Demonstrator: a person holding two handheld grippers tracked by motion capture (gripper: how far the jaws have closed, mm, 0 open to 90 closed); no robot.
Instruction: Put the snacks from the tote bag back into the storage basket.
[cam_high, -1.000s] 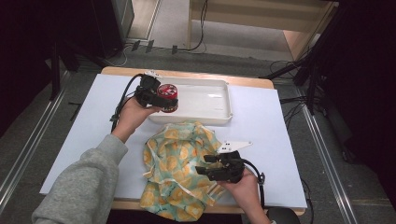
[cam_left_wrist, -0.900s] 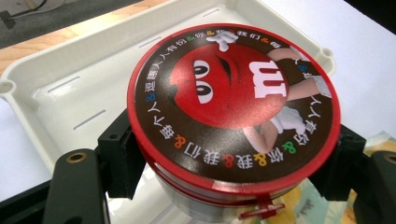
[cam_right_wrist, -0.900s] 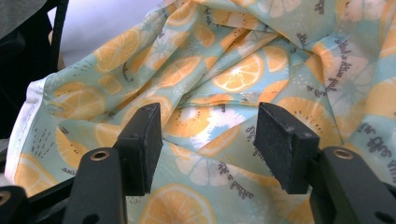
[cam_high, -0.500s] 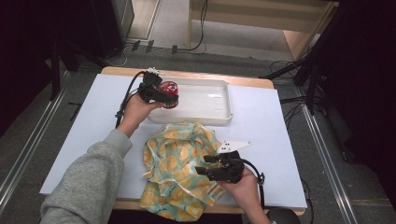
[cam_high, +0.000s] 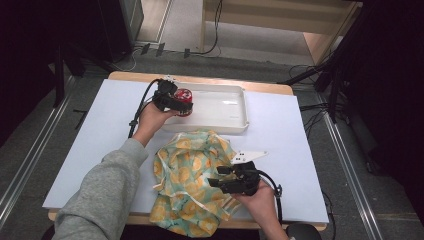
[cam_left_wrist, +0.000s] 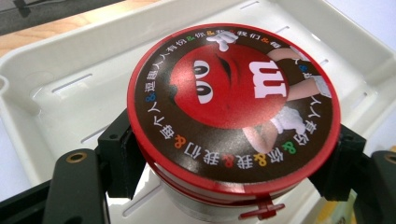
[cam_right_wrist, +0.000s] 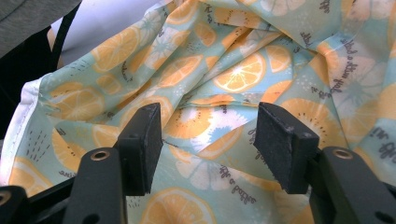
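- Left gripper view: the left claw (cam_left_wrist: 229, 163) is clamped on a round can (cam_left_wrist: 233, 112) — one black pad against each side, just under its red-rimmed lid with a red cartoon face.
- Beneath the can lies a white tray (cam_left_wrist: 56, 60), and the can sits over the tray's left end in the high view.
- Right gripper view: the right claw (cam_right_wrist: 210, 140) stands open, its pads apart above a teal cloth with orange slices (cam_right_wrist: 243, 70) — crumpled on the white tabletop (cam_high: 295, 135), near the tray's front edge.
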